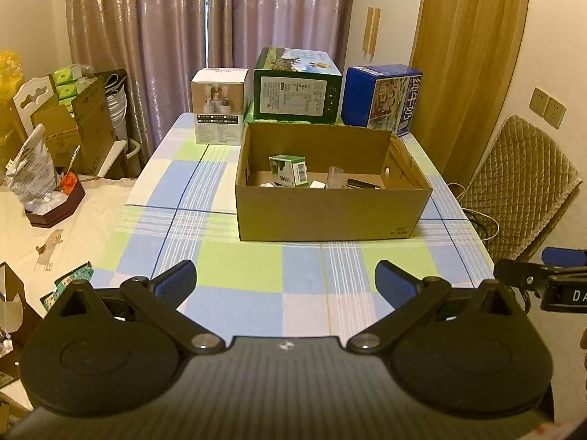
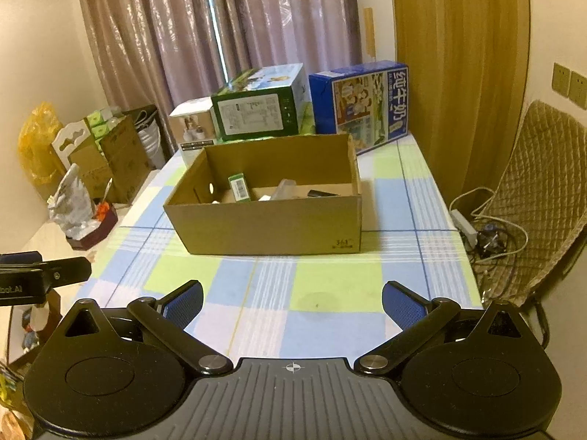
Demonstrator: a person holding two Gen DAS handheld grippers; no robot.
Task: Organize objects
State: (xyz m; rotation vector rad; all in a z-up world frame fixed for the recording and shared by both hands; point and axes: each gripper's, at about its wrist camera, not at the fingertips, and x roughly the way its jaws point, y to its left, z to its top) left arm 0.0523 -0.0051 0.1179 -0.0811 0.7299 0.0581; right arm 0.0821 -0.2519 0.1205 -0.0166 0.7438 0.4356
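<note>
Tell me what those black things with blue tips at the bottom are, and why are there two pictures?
They are grabbers a person holds, one per hand, each carrying a camera looking along its fingers. One picture comes from the left gripper, the other from the right gripper. Both are open and hold nothing. Ahead, on a checked tablecloth, sits an open cardboard box with a small green box and other bits inside. Behind it stand a white box, a green box and a blue box.
</note>
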